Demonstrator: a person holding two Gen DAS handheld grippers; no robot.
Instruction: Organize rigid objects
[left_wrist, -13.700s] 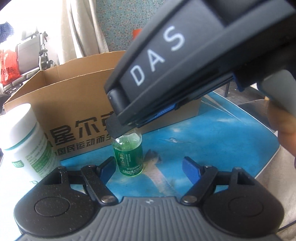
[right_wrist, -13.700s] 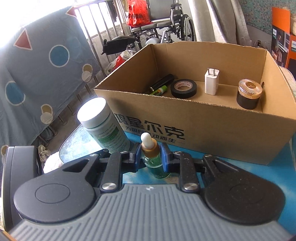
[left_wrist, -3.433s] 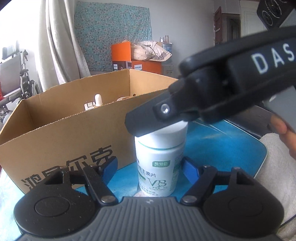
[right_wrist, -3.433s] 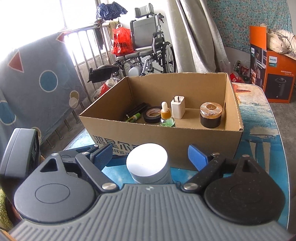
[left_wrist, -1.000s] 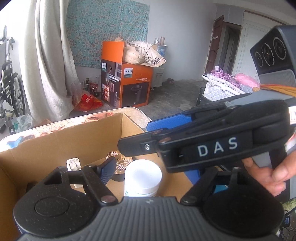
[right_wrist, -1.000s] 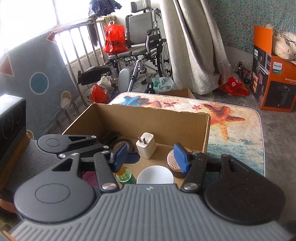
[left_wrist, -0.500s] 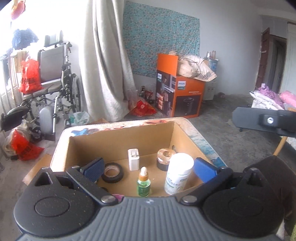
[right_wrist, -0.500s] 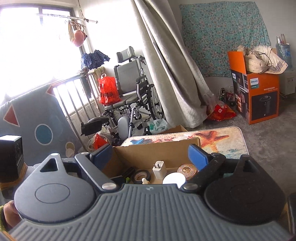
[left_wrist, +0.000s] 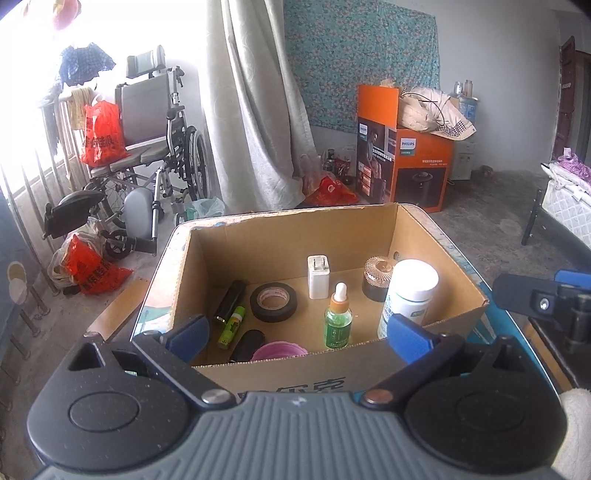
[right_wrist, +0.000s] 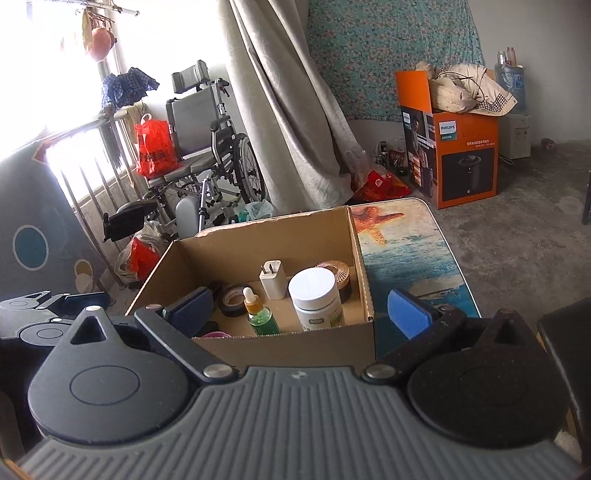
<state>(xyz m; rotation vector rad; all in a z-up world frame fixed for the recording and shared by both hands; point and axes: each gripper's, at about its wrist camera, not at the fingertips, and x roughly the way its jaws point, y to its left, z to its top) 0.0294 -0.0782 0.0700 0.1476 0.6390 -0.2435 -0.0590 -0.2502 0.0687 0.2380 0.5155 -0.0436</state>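
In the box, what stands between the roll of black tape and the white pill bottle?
The green dropper bottle stands between tape and pill bottle, seen in both wrist views.

Open cardboard box (left_wrist: 295, 229) on table holds upright white vitamin bottle (left_wrist: 408, 295) at right, green dropper bottle (left_wrist: 338, 321) just left of it, white charger (left_wrist: 317, 277), black tape roll (left_wrist: 273, 301), gold-lidded jar (left_wrist: 378, 278).

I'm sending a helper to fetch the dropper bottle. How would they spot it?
Look in the open cardboard box on the table. Near its front wall, left of the white-capped pill bottle, stands the dropper bottle: small, green liquid, orange collar, white bulb.
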